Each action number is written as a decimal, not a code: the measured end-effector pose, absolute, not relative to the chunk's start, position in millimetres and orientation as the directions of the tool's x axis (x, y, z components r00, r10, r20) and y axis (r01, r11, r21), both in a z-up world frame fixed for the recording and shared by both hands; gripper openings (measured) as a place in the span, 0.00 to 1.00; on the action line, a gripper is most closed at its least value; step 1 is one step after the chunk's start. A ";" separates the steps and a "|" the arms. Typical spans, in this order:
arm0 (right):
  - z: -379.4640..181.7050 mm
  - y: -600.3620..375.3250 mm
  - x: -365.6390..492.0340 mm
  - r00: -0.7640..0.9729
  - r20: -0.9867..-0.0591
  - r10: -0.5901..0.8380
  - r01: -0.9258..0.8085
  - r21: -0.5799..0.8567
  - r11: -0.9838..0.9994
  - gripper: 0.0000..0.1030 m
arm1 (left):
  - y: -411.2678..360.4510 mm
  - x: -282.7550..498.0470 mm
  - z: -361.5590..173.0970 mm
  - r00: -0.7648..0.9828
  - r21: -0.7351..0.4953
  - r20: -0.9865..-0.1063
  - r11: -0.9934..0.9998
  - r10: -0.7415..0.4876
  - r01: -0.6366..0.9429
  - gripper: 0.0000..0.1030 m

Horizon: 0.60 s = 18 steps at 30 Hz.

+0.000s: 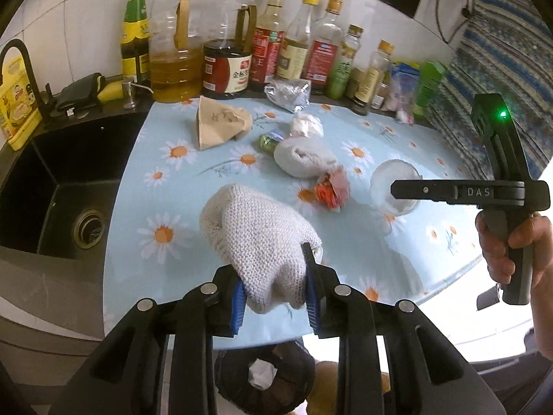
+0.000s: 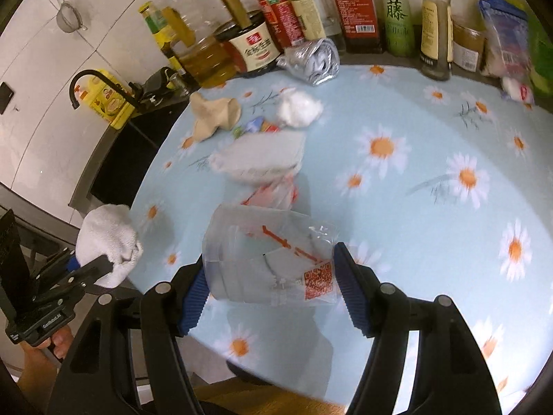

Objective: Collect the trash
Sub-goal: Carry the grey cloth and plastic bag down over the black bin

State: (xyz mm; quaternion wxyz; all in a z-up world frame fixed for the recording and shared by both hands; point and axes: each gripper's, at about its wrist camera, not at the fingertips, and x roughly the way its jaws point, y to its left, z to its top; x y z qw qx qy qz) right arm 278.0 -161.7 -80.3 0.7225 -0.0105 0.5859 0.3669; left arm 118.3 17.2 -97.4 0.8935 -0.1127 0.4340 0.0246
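Note:
My left gripper (image 1: 274, 287) is shut on a white knitted glove (image 1: 257, 238) and holds it above the near edge of the daisy tablecloth (image 1: 179, 186); the glove also shows in the right wrist view (image 2: 109, 240). My right gripper (image 2: 273, 285) is shut on a clear plastic cup (image 2: 269, 259) with orange print, lifted over the cloth; the cup also shows in the left wrist view (image 1: 394, 186). On the cloth lie a brown paper bag (image 1: 219, 122), a white tissue ball (image 1: 306, 124), a second grey glove (image 1: 304, 157), an orange wrapper (image 1: 331, 188) and a foil packet (image 1: 288, 93).
A black sink (image 1: 58, 193) with a black tap (image 1: 20, 69) lies left of the cloth. Several oil and sauce bottles (image 1: 224, 41) line the back wall. A dark bin with white paper inside (image 1: 264, 377) sits below the table's near edge.

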 end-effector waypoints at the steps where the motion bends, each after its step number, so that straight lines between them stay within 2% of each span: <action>1: -79.1 -161.0 269.1 0.045 -0.853 0.519 -0.539 0.417 0.732 0.65 | 17.0 114.4 -98.0 0.622 -0.182 -0.780 0.974 -0.060 -0.135 0.26; 18: -85.9 -129.2 154.8 -0.010 -0.855 0.518 -0.529 0.444 0.723 0.65 | 23.8 34.5 -119.9 0.605 -0.244 -0.778 0.969 -0.168 -0.045 0.26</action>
